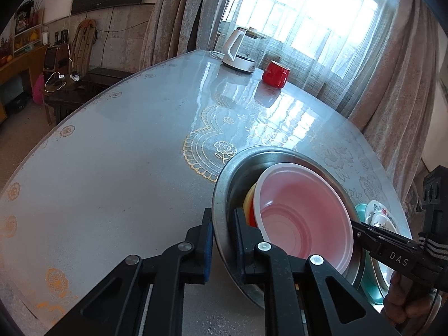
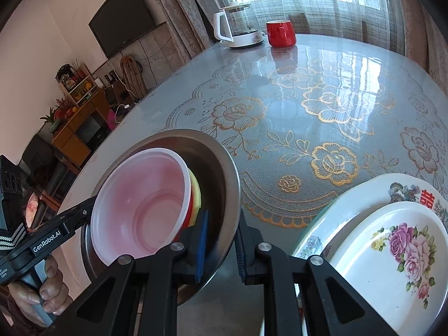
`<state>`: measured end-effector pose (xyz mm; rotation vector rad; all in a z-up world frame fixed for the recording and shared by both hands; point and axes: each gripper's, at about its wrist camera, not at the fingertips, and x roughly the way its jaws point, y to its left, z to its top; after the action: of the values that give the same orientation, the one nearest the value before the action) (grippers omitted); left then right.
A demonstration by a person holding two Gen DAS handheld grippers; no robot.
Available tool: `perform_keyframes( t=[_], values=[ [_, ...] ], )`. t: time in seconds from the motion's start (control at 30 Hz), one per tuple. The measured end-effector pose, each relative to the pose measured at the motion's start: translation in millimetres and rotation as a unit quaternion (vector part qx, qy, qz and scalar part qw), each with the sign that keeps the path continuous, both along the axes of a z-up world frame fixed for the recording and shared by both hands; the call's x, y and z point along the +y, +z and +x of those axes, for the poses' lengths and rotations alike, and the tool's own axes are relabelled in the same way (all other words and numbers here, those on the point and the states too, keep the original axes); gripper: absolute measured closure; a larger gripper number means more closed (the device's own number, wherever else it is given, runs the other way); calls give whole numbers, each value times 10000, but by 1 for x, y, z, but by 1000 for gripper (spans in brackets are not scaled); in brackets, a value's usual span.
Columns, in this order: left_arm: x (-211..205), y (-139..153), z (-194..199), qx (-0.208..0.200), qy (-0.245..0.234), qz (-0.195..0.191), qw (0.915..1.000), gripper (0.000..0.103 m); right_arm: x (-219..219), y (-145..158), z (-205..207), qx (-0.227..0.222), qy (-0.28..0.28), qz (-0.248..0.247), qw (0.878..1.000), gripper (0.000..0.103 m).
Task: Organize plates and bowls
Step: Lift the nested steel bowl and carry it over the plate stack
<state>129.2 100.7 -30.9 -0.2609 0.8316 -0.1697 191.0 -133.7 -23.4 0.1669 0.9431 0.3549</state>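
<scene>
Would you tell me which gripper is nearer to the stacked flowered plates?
Right. The right gripper clamps the metal basin's rim beside the flowered plates; the left gripper clamps the basin's opposite rim.

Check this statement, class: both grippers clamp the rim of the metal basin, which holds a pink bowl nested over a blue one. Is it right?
One detail is wrong. The bowl under the pink bowl is yellow, not blue, as the right wrist view shows. The rest stands: the left gripper and right gripper both clamp the metal basin rim.
</scene>
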Motion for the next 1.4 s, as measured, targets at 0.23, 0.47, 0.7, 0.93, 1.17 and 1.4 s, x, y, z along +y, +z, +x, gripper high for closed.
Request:
perform_keyframes(
  t=[0.23, 0.47, 0.7, 0.93, 1.17, 1.4],
  values=[
    [0, 0, -5, 47, 79, 58, 9999, 88, 4, 0, -2, -22, 24, -87, 10000, 85],
    [-1, 0, -6, 104, 129, 124, 9998, 88, 2, -2, 2, 107, -31, 34, 9999, 85],
    [-2, 1, -14, 82, 150, 222, 9996, 88, 6, -1, -4, 101, -11, -41, 9999, 86],
    [0, 5, -21, 100, 195, 210, 9995, 88, 6, 1, -8, 74, 6, -1, 10000, 86],
    [-1, 14, -27, -10, 184, 180, 9997, 88, 2, 11, -12, -21, 23, 160, 9999, 86],
    [-12, 30, -32, -173, -5, 188, 9997, 88, -8, 23, -22, -144, -66, 264, 9995, 86]
  ],
)
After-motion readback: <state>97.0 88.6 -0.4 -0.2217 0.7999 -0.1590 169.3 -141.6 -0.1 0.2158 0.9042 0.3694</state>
